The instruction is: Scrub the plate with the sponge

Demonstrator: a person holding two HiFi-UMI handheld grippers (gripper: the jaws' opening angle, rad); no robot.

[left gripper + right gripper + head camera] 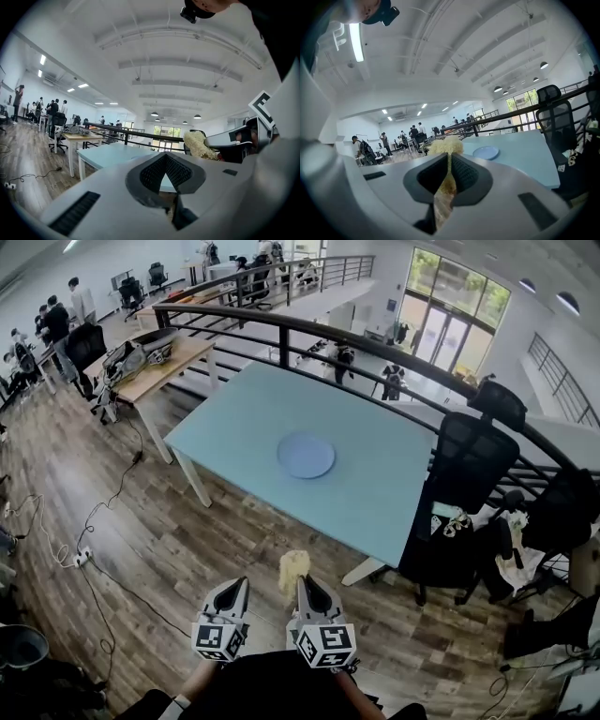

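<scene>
Right gripper (pixel 303 581) pinches the sponge (pixel 293 567) thinly; left gripper (pixel 239 586) is pressed together, empty. Scrubbing the plate (pixel 306 456), far ahead, might dislodge the sponge.

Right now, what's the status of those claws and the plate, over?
Right claw shut on sponge. Left claw shut, empty. Plate alone on table ahead. Nothing between.

Light blue table (pixel 375 479) on wood floor (pixel 187 549); blue plate (pixel 306 456) near middle.

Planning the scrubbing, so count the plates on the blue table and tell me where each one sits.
1. The blue plate lies flat near the middle of the table. No other plate shows on the tabletop.
</scene>
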